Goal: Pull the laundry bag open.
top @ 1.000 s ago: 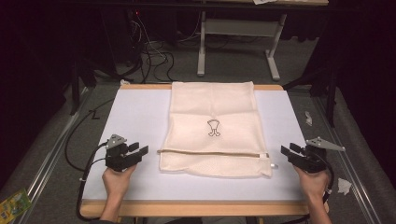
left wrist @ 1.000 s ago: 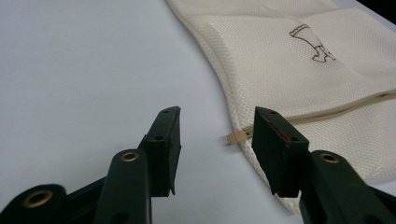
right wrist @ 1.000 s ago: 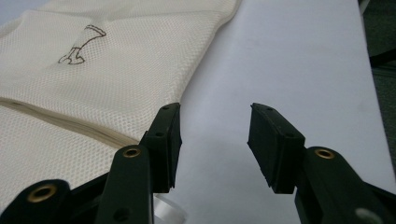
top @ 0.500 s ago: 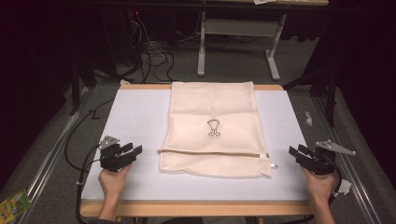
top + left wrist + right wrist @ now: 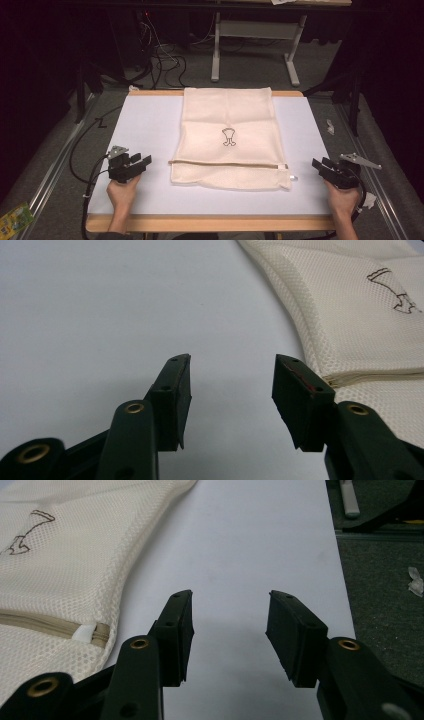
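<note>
Left gripper (image 5: 141, 162): jaws apart, nothing between them, low over the white table (image 5: 145, 130) just left of the mesh bag (image 5: 229, 125).
Right gripper (image 5: 320, 166): jaws apart and empty, at the table's right edge, near the bag's zipper pull (image 5: 84, 633).
Mesh bag: flat at mid-table, zipper (image 5: 225, 163) across its near part.
Cut off: both forearms at the bottom of the high view.
Hard to make out: the small black emblem (image 5: 228, 137).
Hands: left hand (image 5: 123, 190) and right hand (image 5: 342, 198) grip from behind, jaws pointing inward at the bag.
</note>
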A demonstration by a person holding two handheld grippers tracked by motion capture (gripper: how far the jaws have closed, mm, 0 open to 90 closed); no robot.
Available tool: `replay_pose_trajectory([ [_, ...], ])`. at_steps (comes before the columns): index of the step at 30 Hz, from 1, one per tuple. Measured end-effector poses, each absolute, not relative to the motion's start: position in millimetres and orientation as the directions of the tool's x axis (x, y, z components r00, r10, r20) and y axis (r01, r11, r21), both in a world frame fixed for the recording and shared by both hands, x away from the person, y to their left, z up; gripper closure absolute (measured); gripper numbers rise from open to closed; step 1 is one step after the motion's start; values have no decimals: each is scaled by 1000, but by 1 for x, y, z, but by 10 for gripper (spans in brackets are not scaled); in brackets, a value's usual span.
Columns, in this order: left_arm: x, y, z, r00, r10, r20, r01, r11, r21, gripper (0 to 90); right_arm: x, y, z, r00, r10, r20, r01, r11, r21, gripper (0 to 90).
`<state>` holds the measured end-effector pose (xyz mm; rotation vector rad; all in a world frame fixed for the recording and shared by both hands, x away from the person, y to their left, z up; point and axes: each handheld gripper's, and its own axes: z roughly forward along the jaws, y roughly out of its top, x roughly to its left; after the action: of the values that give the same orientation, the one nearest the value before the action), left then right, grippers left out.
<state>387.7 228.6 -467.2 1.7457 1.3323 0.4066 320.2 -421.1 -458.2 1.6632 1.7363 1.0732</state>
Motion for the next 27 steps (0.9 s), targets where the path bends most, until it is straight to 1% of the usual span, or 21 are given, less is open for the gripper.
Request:
replay_pose_trajectory([
  [6, 392, 225, -472, 356, 907, -224, 617, -48, 785, 500, 324, -421, -462, -116, 982, 148, 584, -53, 810, 527],
  [8, 393, 224, -473, 347, 916, -201, 619, -63, 783, 499, 328, -420, -465, -96, 985, 142, 588, -59, 807, 523],
  [14, 395, 221, -477, 331, 927, -176, 612, -69, 788, 494, 332, -416, -468, -91, 988, 128, 588, -50, 807, 517],
  [19, 396, 218, -483, 327, 934, -143, 605, -90, 791, 487, 334, -414, -473, -97, 989, 110, 590, -32, 807, 494],
  [27, 396, 217, -485, 328, 935, -138, 601, -93, 793, 467, 333, -413, -473, -99, 990, 104, 579, -28, 815, 483],
])
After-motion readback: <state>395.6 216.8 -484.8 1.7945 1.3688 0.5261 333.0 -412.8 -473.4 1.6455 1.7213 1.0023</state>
